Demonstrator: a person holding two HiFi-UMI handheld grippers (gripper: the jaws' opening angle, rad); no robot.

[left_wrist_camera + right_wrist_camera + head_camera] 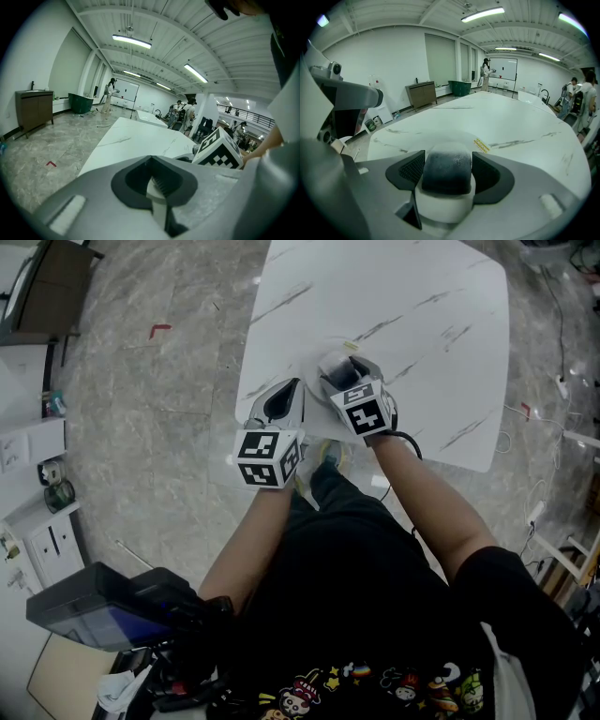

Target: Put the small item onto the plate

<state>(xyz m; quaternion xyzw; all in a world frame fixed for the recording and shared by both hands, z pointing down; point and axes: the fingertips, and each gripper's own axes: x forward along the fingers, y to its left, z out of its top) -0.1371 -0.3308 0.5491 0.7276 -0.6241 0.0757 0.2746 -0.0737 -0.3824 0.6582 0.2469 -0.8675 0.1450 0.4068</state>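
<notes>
Dark-topped small item (445, 169) sits clamped in the right gripper (447, 174).

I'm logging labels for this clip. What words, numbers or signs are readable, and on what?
No text reads clearly.
Yellow sticker on the table: print too small to read.
Shirt print: lettering blurred.
Marker cubes: black-and-white patterns only, no words.
Wall board: too far to read.
</notes>
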